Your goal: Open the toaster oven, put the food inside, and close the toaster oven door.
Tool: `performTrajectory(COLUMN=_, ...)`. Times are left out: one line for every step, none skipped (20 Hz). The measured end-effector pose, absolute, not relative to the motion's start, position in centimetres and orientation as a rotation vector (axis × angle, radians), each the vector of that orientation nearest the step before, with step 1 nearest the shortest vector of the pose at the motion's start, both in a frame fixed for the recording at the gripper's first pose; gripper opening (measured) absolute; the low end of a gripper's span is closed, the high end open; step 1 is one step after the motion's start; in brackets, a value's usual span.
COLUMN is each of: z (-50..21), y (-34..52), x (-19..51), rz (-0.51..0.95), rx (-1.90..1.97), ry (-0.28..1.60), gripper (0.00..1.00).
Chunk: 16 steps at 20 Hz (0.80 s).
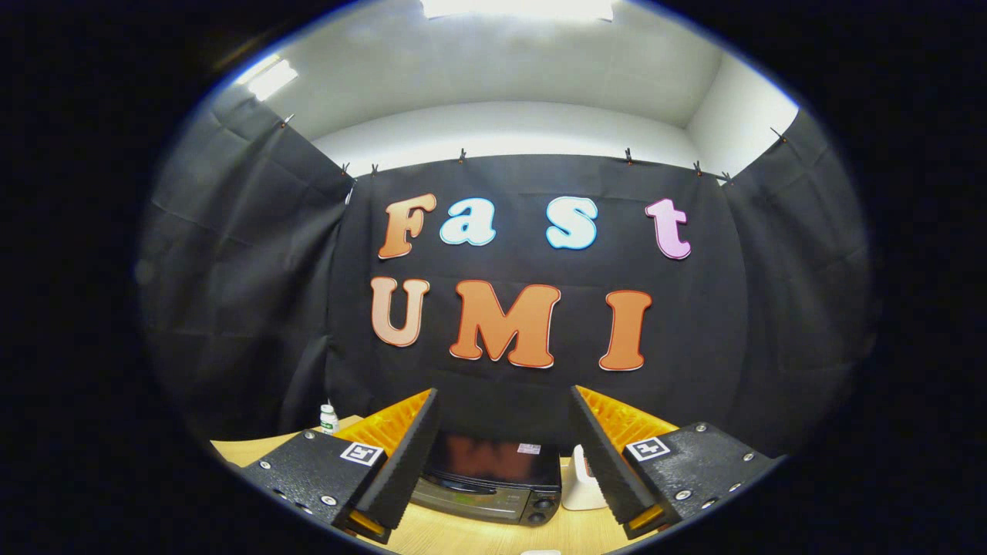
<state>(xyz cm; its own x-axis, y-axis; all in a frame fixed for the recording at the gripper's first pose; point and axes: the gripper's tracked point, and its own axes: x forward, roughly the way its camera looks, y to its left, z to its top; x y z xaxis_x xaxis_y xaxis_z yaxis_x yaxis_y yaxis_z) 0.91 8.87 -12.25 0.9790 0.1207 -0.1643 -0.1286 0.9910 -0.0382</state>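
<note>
So the tongs (505, 439) are spread wide with nothing between them, hanging up above the light wooden tabletop (463, 536). The black toaster oven with a glossy top and dark knobs (493, 478) sits down between and beyond the two fingers, door looks closed. A small white object (580, 486) stands just beside its knob side, and a little white bottle with a green label (329, 419) is way off at the tabletop's far corner.
</note>
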Motion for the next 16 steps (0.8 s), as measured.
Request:
performTrajectory(z=-11.2, y=8.9, x=0.7, rz=0.144, rx=-0.035, ry=0.156, gripper=0.98)
performTrajectory(z=-10.3, y=8.6, x=0.4, rz=0.151, rx=-0.03, ry=0.149, gripper=0.98)
performTrajectory(z=-9.6, y=8.4, x=0.1, rz=0.154, rx=-0.037, ry=0.135, gripper=0.98)
performTrajectory(z=-8.8, y=8.1, x=-0.2, rz=0.15, rx=-0.048, ry=0.12, gripper=0.98)
performTrajectory(z=-7.9, y=7.7, x=-0.1, rz=0.149, rx=-0.063, ry=0.107, gripper=0.98)
performTrajectory(z=-7.1, y=7.3, x=-0.2, rz=0.146, rx=-0.07, ry=0.1, gripper=0.98)
performTrajectory(z=-6.5, y=6.9, x=-0.4, rz=0.142, rx=-0.073, ry=0.096, gripper=0.98)
performTrajectory(z=-5.9, y=6.6, x=-0.7, rz=0.14, rx=-0.071, ry=0.089, gripper=0.98)
performTrajectory(z=-5.2, y=6.2, x=-0.9, rz=0.138, rx=-0.065, ry=0.08, gripper=0.99)
performTrajectory(z=-4.8, y=6.0, x=-1.1, rz=0.137, rx=-0.057, ry=0.075, gripper=0.99)
performTrajectory(z=-4.5, y=5.8, x=-1.1, rz=0.137, rx=-0.048, ry=0.072, gripper=0.99)
performTrajectory(z=-4.4, y=5.6, x=-1.2, rz=0.139, rx=-0.042, ry=0.077, gripper=0.99)
performTrajectory(z=-4.6, y=5.5, x=-1.3, rz=0.142, rx=-0.039, ry=0.085, gripper=0.99)
performTrajectory(z=-4.6, y=5.4, x=-1.5, rz=0.149, rx=-0.036, ry=0.086, gripper=0.99)
performTrajectory(z=-4.2, y=5.3, x=-1.6, rz=0.155, rx=-0.035, ry=0.082, gripper=0.99)
performTrajectory(z=-3.9, y=5.3, x=-1.7, rz=0.156, rx=-0.032, ry=0.075, gripper=0.99)
